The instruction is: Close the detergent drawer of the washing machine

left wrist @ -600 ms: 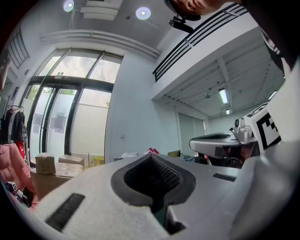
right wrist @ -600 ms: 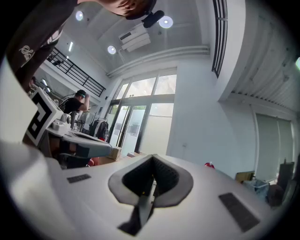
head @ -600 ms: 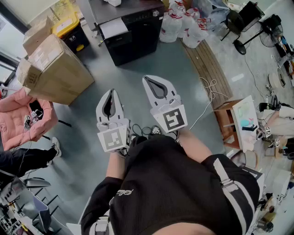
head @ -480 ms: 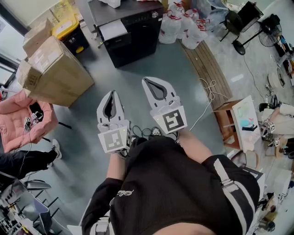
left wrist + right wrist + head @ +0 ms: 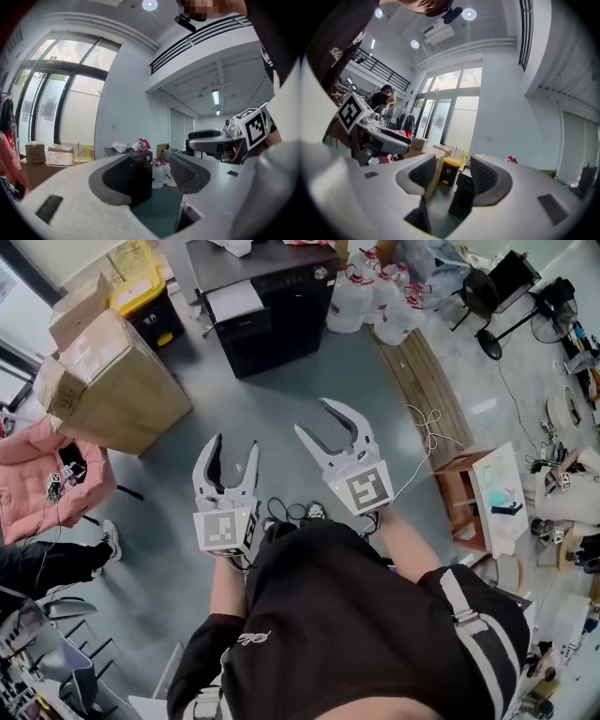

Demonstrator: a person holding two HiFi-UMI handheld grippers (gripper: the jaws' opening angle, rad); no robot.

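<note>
The black washing machine stands on the grey floor at the top of the head view, well beyond both grippers. A white panel shows at its upper front left; whether it is the drawer I cannot tell. My left gripper is held level in front of the person's body, open and empty. My right gripper is beside it, a little nearer the machine, also open and empty. In the left gripper view the machine shows far off between the pads. The right gripper view has the machine low between its jaws.
Large cardboard boxes and a yellow-lidded bin stand left of the machine. White bags lie to its right, with a wooden plank, a loose cable and a wooden stool. A pink chair stands at the left.
Both grippers' jaws were shut in the earlier frames and now stand open. The hands have shifted only slightly.
</note>
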